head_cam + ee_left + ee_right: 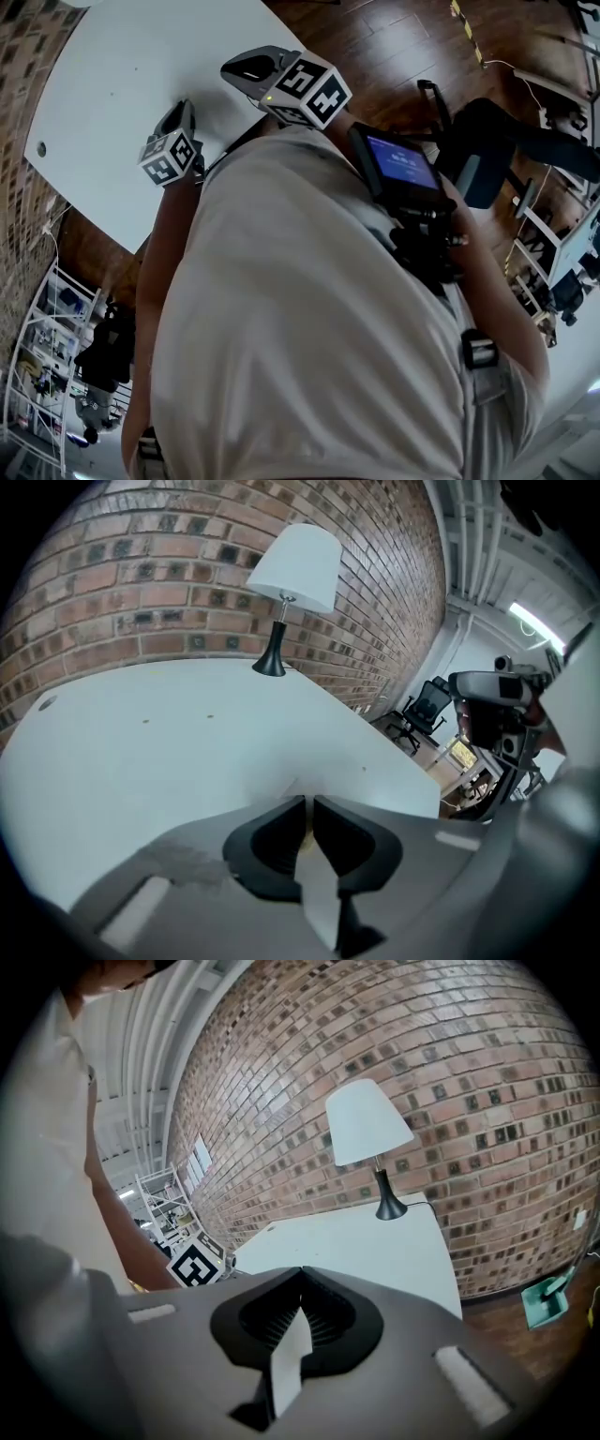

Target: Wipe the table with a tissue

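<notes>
My left gripper (307, 801) hangs just above the white table (141, 752), near its front edge. Its jaws are nearly together, and a pale corner of white tissue (288, 790) pokes out past their tips. In the head view the left gripper (180, 111) reaches over the table's near edge with its marker cube behind it. To its right, my right gripper (236, 67) is held over the table edge. In its own view the right gripper (302, 1271) has its jaws together with nothing between them. The left gripper's marker cube (195, 1262) shows at that view's left.
A white-shaded lamp (291, 583) on a black stem stands at the table's far side against a brick wall (450, 1063). Office chairs (422, 710) and desks lie beyond the table's right end. A dark chair (487, 150) and wooden floor (394, 56) are beside me, with metal shelving (47, 366) at lower left.
</notes>
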`<move>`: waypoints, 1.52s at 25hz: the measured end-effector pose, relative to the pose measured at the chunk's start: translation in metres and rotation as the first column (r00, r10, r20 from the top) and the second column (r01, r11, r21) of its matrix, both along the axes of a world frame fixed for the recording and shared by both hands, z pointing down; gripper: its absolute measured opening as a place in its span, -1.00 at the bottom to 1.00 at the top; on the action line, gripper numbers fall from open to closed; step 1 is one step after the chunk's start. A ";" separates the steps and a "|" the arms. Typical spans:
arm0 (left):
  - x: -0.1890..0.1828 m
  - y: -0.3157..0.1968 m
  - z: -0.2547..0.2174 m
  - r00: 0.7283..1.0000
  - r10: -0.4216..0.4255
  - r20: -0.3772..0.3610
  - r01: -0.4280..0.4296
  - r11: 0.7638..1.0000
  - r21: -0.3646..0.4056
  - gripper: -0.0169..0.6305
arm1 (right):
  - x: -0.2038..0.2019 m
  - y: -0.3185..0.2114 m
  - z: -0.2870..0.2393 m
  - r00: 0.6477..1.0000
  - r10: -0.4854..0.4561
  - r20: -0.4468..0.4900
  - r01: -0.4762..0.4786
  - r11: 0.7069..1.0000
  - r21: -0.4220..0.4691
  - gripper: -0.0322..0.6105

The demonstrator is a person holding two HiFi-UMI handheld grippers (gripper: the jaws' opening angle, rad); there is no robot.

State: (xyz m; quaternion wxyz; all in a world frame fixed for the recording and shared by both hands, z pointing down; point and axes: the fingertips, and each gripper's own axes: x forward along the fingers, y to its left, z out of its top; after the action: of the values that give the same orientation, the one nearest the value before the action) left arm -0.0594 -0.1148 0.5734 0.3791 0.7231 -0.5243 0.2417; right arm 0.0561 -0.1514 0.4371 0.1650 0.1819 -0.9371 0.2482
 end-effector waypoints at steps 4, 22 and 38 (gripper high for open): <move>0.034 -0.010 -0.002 0.998 0.054 0.025 -0.054 0.998 0.013 -0.85 | 0.037 -0.005 0.004 0.998 0.053 0.021 -0.052 0.998 -0.023 -0.88; 0.103 -0.067 0.017 0.963 0.246 0.113 -0.246 0.969 -0.011 -0.85 | 0.122 -0.033 0.023 0.971 0.240 0.003 -0.239 0.967 -0.085 -0.88; 0.153 -0.031 0.019 0.872 0.471 0.134 -0.470 0.882 -0.041 -0.85 | 0.121 -0.044 0.022 0.982 0.188 0.033 -0.184 0.978 -0.095 -0.88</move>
State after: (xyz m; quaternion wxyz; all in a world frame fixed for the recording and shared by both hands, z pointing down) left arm 0.0935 -0.1456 0.5920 0.2737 0.8088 -0.3570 0.3787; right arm 0.1769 -0.1958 0.4586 0.1297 0.2556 -0.9068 0.3090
